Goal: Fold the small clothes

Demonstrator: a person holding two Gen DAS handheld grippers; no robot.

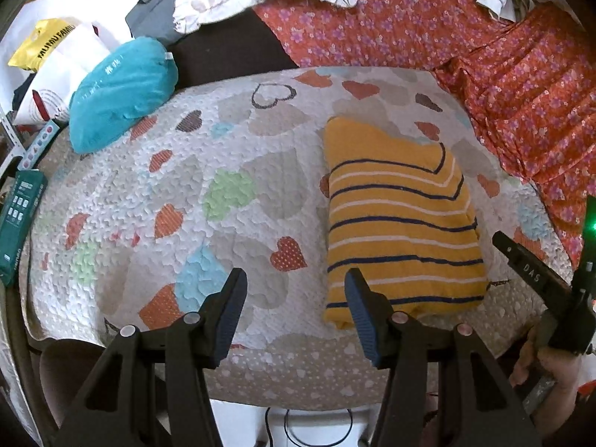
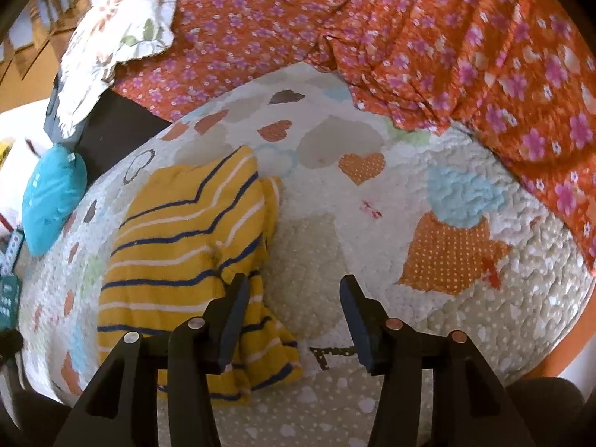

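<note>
My left claw (image 1: 296, 311) stands wide open, with nothing between its jaws; under it is the quilt (image 1: 238, 171), and its right finger's tip overlaps the near left corner of the shirt (image 1: 400, 219) in the left view, though I cannot tell whether it touches. The shirt, yellow with dark and white stripes, lies folded into a neat upright rectangle on the right part of the quilt; its near edge sits just above the dotted border.

My right claw (image 2: 294, 311) is wide open too and holds nothing; in its own view the left finger (image 2: 232, 322) lies over the shirt's (image 2: 178, 238) near right edge, while the right finger hangs over bare quilt (image 2: 428, 186). From the left camera, my right claw (image 1: 529, 268) shows at the far right edge, just beside the shirt's near right corner, gripped by my hand (image 1: 551, 368).

An orange flowered cloth (image 1: 484, 52) drapes along the far and right sides; a teal pouch (image 1: 119, 93) rests at the far left of the quilt, well apart from the shirt; a green box (image 1: 16, 223) lies at the left edge.
</note>
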